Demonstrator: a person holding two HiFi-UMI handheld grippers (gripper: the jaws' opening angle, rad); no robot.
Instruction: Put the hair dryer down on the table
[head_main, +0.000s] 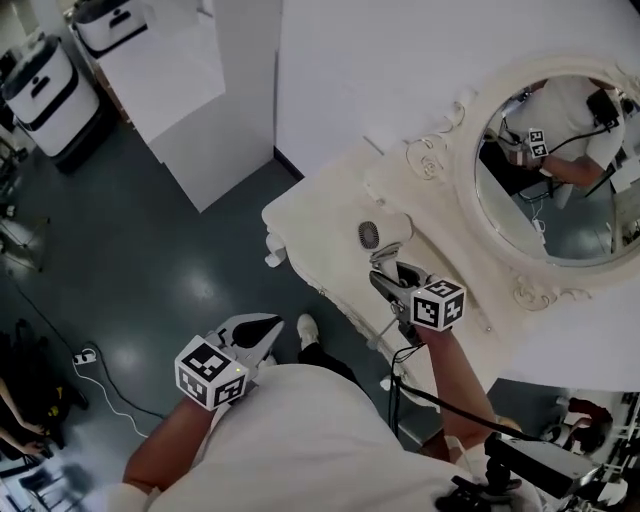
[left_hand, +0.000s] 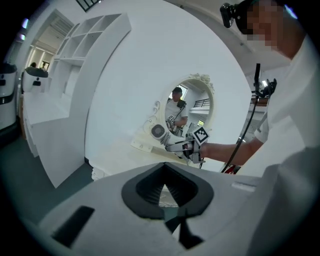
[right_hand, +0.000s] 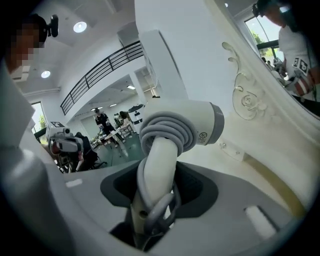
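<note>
While the right gripper (head_main: 386, 272) clamps the one hair dryer (head_main: 384, 232), the left gripper (head_main: 266, 330) is closed, empty

The mirror (head_main: 545, 170) runs off your head view's right edge, and your arm and torso cover the bench's (head_main: 320, 225) near side. The hair dryer's (right_hand: 195, 125) handle end disappears into your right claw (head_main: 390, 278). The people in the background are too small to make out.
</note>
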